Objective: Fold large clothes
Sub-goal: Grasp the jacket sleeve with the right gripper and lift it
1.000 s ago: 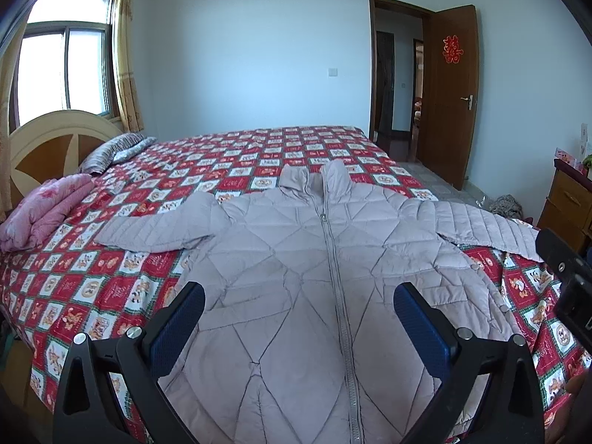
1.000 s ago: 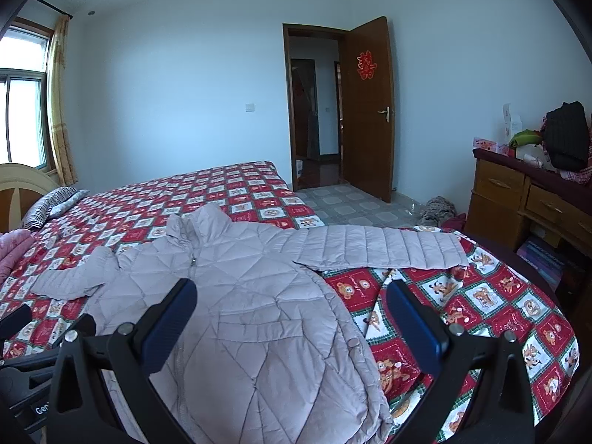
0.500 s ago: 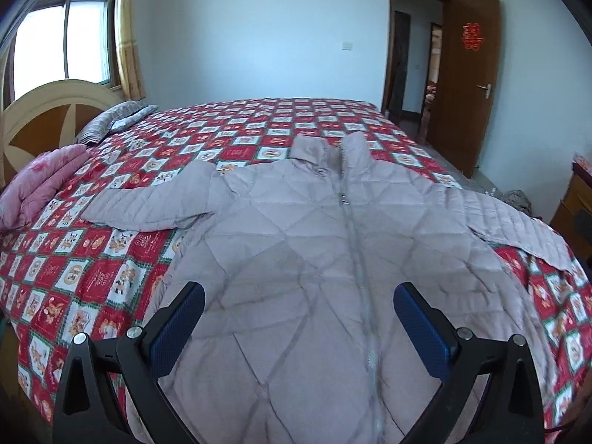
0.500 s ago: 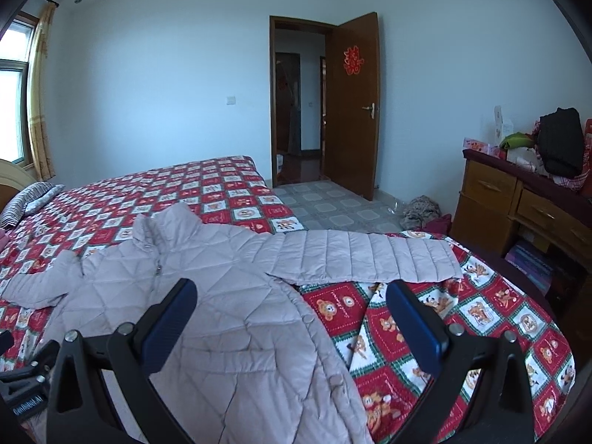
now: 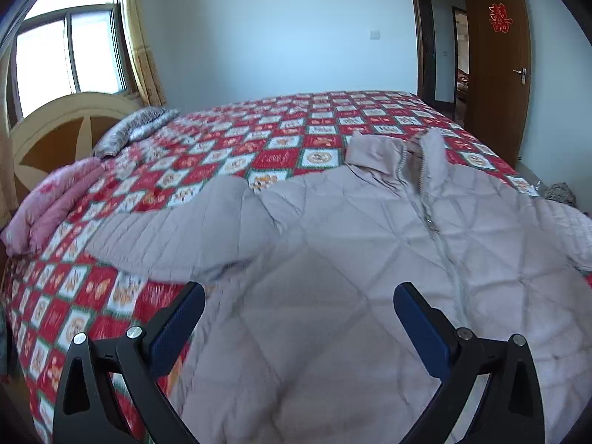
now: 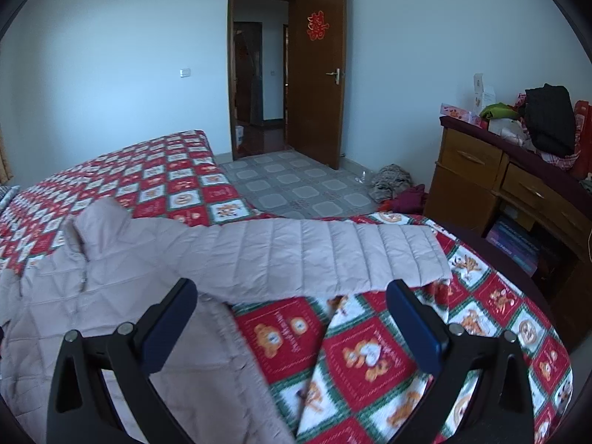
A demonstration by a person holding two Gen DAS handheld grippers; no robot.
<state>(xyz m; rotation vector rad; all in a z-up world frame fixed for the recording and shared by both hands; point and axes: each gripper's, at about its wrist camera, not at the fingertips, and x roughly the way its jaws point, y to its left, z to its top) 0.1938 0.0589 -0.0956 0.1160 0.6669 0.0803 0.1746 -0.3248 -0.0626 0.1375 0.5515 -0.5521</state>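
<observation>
Two tools, one jacket

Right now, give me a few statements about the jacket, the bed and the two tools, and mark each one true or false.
1. The jacket lies spread on the bed with its front zipper facing up. True.
2. The left tool is shut on the jacket's sleeve. False: its jaws stand wide open and hold nothing.
3. In the right wrist view, one sleeve stretches out flat across the quilt. True.
4. The right tool is clamped on the jacket's collar. False: it is open, and the collar lies far off to its left.
5. The bedroom door is closed. False: it stands open, showing the hallway.
</observation>
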